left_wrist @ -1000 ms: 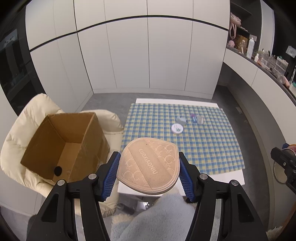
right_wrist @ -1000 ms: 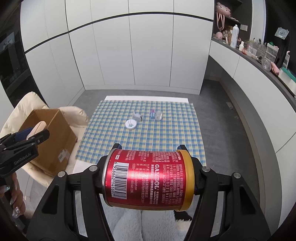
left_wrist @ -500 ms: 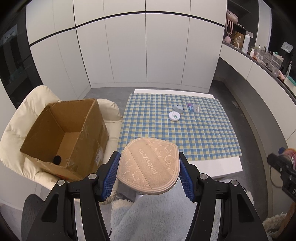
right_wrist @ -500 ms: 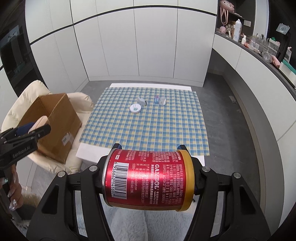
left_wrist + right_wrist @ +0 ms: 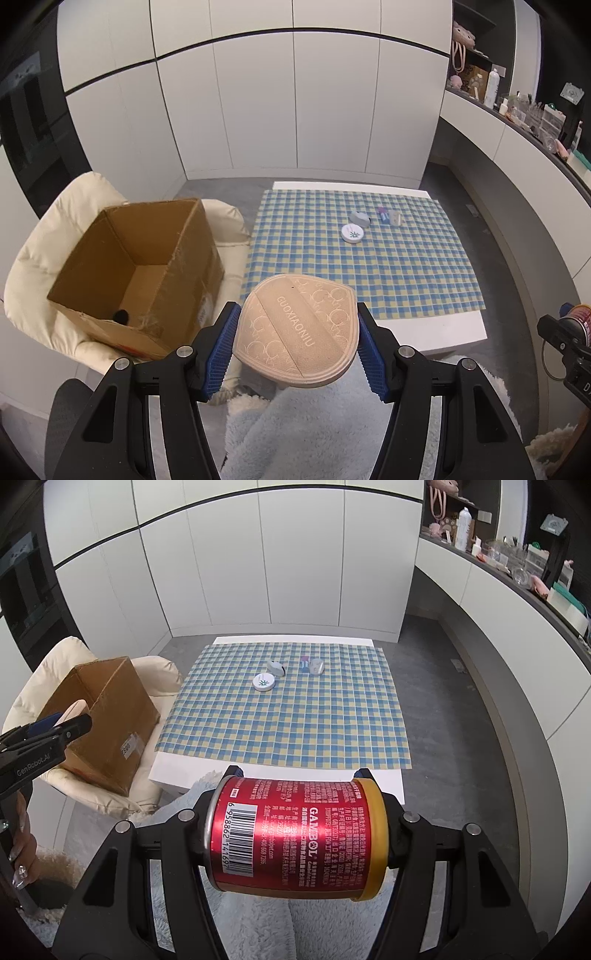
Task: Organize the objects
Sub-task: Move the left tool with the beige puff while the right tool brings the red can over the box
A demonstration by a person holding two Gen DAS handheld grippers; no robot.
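Left gripper (image 5: pixel 295 343): jaws clamped on tan pad (image 5: pixel 297 330) marked "GUOXIAONIU", held near the open cardboard box (image 5: pixel 136 273). Right gripper (image 5: pixel 295 834): jaws clamped endwise on red can (image 5: pixel 295 834) printed "GAMBOL", barcode visible, held short of the checked tabletop (image 5: pixel 295 716).

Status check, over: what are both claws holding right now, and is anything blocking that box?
Left gripper clamps tan pad. Right gripper clamps red can. Box open, path clear.

One box (image 5: pixel 136 266), one can (image 5: pixel 295 836), four small table items (image 5: pixel 264 682).
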